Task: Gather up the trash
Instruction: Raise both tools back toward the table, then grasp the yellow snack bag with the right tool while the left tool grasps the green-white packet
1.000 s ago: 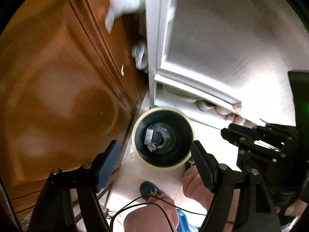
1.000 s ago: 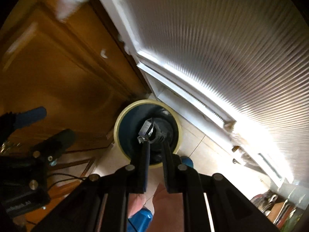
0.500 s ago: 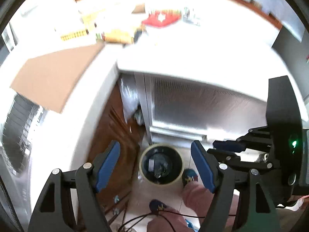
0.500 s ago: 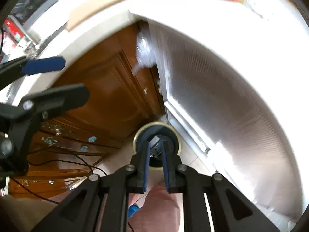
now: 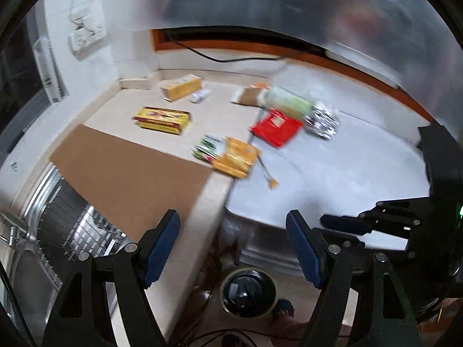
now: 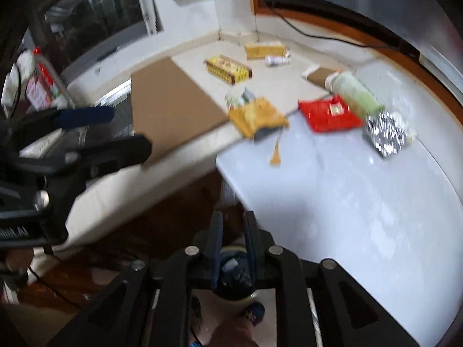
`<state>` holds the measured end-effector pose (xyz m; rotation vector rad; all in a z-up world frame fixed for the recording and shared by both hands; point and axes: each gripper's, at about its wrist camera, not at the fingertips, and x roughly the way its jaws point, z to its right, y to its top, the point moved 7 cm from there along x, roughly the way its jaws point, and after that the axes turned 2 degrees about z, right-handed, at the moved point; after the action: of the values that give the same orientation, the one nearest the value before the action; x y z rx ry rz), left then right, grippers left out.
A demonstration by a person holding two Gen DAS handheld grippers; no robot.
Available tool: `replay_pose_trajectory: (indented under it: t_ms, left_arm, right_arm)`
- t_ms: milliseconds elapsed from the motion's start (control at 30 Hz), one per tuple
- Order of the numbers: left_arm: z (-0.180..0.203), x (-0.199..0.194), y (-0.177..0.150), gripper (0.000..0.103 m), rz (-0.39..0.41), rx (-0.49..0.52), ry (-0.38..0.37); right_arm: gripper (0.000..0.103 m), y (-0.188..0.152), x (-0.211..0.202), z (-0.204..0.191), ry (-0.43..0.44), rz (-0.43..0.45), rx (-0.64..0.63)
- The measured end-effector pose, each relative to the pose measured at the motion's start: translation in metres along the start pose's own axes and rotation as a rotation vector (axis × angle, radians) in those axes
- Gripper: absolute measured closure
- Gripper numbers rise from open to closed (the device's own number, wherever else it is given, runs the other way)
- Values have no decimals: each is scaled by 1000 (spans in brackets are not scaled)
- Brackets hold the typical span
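You are looking down on a kitchen corner: white tiled walls, a dark window at 10 o'clock, and a pale counter (image 5: 220,115) meeting a white top (image 5: 347,167) at 3 o'clock. A brown cardboard sheet (image 5: 130,173) lies across the counter's front at 9 o'clock, beside the ridged steel sink drainer (image 5: 66,225). Below, at 6 o'clock on the tiled floor, stands the round trash bin (image 5: 248,292), cream-rimmed and dark inside, next to wooden cabinet doors (image 6: 173,202); your blue shoe (image 5: 283,313) touches its rim.

The trash is scattered over both tops, around 12 o'clock: a pale green roll (image 5: 286,104), a red packet (image 5: 276,128), a crumpled foil wad (image 5: 321,121), an orange wrapper (image 5: 235,159), a yellow box (image 5: 162,120) and a tan carton (image 5: 181,86).

Your left gripper (image 5: 233,248) stands spread wide with nothing between its pads. Your right gripper (image 6: 233,248) is narrow, its jaws opening, with nothing between them; the bin shows through the gap.
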<state>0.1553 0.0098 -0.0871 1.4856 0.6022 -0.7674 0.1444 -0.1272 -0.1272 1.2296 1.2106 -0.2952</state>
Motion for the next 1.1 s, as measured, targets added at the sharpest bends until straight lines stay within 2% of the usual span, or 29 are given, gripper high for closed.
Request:
replay_pose_trajectory:
  t_ms: [33, 100, 200, 467, 667, 767, 900, 1033, 1100]
  left_arm:
    - [-6, 2, 6, 29, 1, -9, 17]
    - [-14, 4, 13, 29, 6, -20, 47]
    - [-29, 15, 28, 29, 11, -44, 80]
    - [-55, 40, 42, 29, -4, -123, 115]
    - [-65, 50, 42, 29, -7, -158, 130]
    - [-70, 53, 41, 29, -12, -178, 132]
    - [-74, 60, 40, 29, -21, -205, 124]
    - [-76, 65, 40, 29, -29, -214, 118]
    - [-77, 67, 41, 29, -30, -218, 113]
  right_arm:
    - [67, 9, 5, 4, 15, 0, 25]
    - [60, 22, 16, 8, 52, 3, 81]
    - [60, 47, 28, 10, 109, -7, 160]
    - [60, 90, 91, 34, 62, -60, 343]
    - [60, 100, 133, 50, 15, -119, 474]
    - [60, 101, 147, 53, -9, -140, 487]
    - [60, 104, 154, 56, -11, -148, 491]
    - [60, 107, 159, 62, 10, -162, 556]
    - [54, 108, 163, 64, 0, -179, 578]
